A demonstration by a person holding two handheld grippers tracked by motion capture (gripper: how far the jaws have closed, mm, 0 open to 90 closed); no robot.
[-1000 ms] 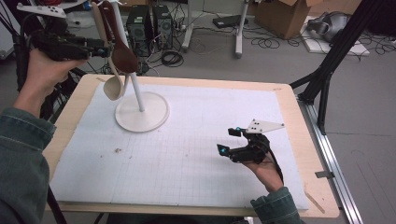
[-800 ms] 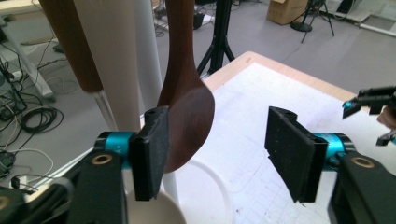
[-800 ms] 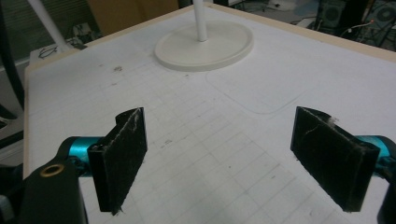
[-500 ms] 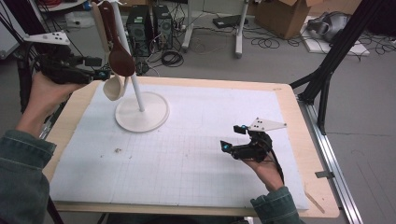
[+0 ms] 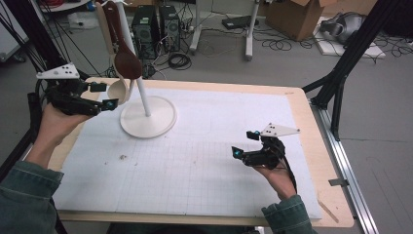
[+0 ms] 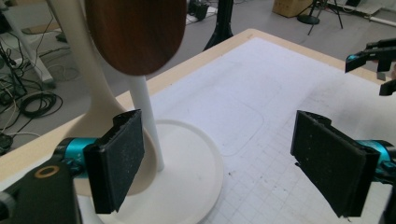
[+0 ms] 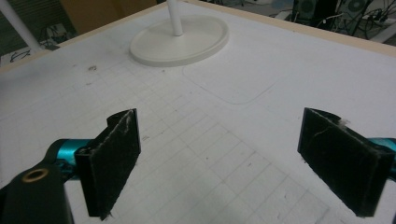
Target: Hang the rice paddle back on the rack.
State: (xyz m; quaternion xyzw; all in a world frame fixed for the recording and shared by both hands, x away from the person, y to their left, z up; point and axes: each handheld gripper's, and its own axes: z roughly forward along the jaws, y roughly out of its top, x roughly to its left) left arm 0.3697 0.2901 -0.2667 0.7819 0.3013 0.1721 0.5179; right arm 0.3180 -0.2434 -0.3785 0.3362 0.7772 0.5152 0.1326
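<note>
A white stand (image 5: pixel 148 117) with a round base and a slanted pole stands at the back left of the mat. A dark brown wooden spoon (image 5: pixel 127 63) and a cream spoon (image 5: pixel 118 90) hang from it. My left gripper (image 5: pixel 106 95) hovers just left of the cream spoon's bowl. Its jaws are open and have just been opening, with nothing gripped. In the left gripper view the cream spoon (image 6: pixel 95 116) sits behind the left pad, under the brown spoon (image 6: pixel 135 32). My right gripper (image 5: pixel 244 143) rests open over the mat at the right, with nothing between its pads (image 7: pixel 116 154).
A white gridded mat (image 5: pixel 195 165) covers the wooden table (image 5: pixel 336 204). A small dark speck (image 5: pixel 122 157) lies on the mat's left part. Computer towers (image 5: pixel 156 24) and cables stand on the floor behind. A black frame leg (image 5: pixel 341 73) rises at the right.
My left gripper has dropped from the height of the spoon handles to the level of the cream spoon's bowl, and its jaws stand wider. The right gripper has stayed put.
</note>
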